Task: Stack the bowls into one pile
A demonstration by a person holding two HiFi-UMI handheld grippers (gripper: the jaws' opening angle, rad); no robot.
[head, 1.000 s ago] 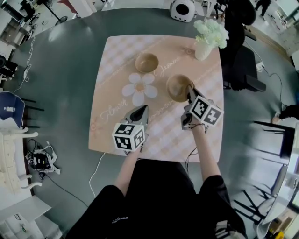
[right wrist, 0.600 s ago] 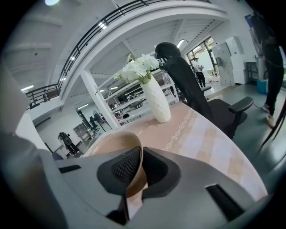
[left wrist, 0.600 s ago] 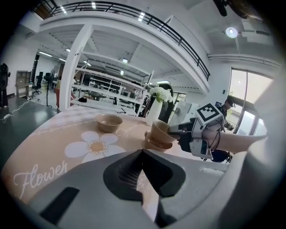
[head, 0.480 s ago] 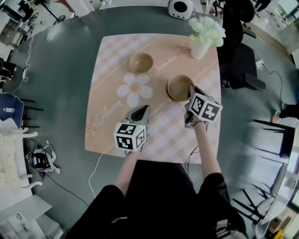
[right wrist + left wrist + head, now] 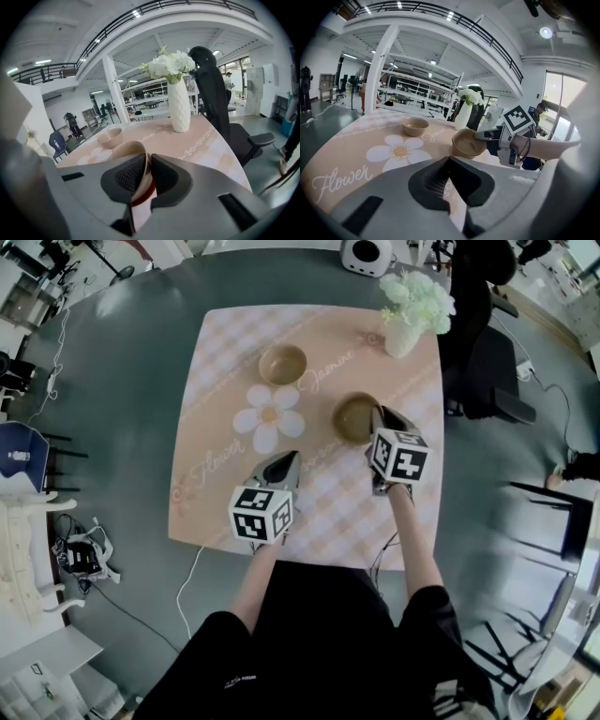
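Note:
Two tan bowls are on the pink flower-print table point(image 5: 225, 493). The far bowl point(image 5: 282, 363) point(image 5: 415, 125) point(image 5: 110, 136) stands alone beyond the white flower print. The near bowl point(image 5: 354, 416) point(image 5: 466, 142) rests to its right. My right gripper point(image 5: 378, 418) point(image 5: 147, 161) has that bowl's right rim point(image 5: 126, 147) between its pads, and its jaws are opening. My left gripper point(image 5: 291, 457) point(image 5: 449, 159) hovers over the table's near middle, shut and empty, a little left of the near bowl.
A white vase point(image 5: 408, 334) point(image 5: 179, 105) of pale flowers stands at the table's far right corner. A black office chair point(image 5: 487, 362) sits just past that corner. Grey floor surrounds the table.
The right gripper has rolled at the wrist, so its marker cube faces up more squarely. The near bowl has settled lower and more level. The left gripper has hardly shifted.

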